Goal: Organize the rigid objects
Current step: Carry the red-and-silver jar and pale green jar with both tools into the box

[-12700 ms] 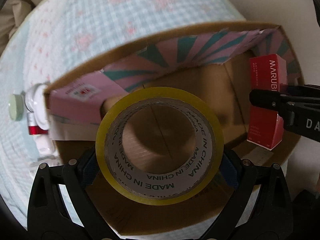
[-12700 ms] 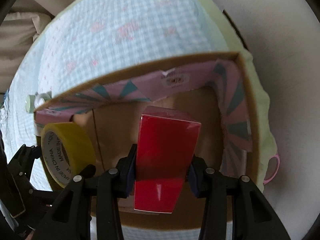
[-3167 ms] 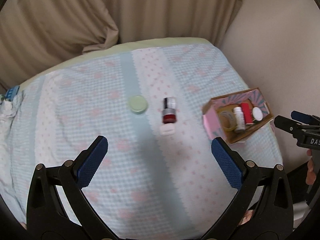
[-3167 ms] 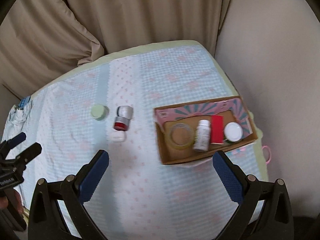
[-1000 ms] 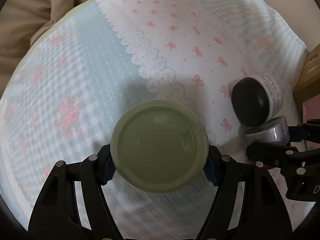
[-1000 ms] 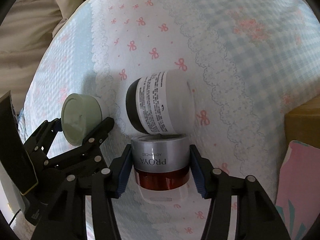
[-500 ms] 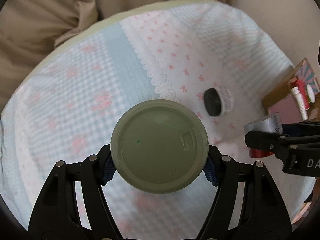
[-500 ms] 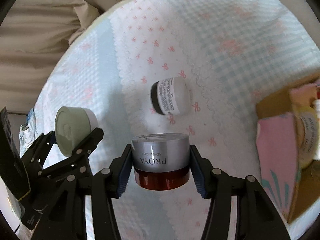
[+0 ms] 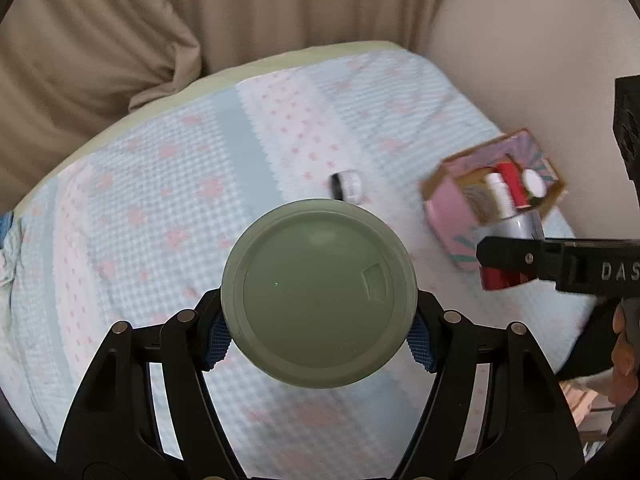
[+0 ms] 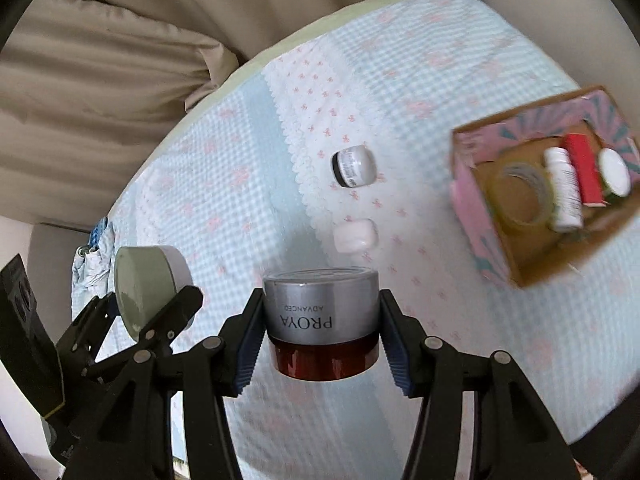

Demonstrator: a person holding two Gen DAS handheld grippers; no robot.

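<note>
My left gripper [image 9: 318, 338] is shut on a round green-lidded jar [image 9: 319, 294] and holds it high above the bed; the jar also shows in the right wrist view [image 10: 146, 280]. My right gripper [image 10: 320, 340] is shut on a silver-and-red PROYA jar [image 10: 322, 326], also lifted; it shows at the right of the left wrist view [image 9: 506, 248]. A pink cardboard box [image 10: 480, 208] holds a tape roll [image 10: 520, 196], a white bottle [image 10: 564, 188], a red box [image 10: 584, 170] and a white-lidded jar [image 10: 612, 170]. The box lies at the bed's right [image 9: 452, 212].
A white jar with a black lid [image 10: 354, 168] lies on its side on the checked bedspread [image 10: 240, 160], with a small white block [image 10: 356, 236] just in front of it. Beige curtains [image 9: 160, 20] hang behind the bed. A wall [image 9: 520, 40] stands at the right.
Both grippers have risen and pulled back from the bed with their jars held. The white jar looks smaller and farther, and the box has come fully into view at the right.
</note>
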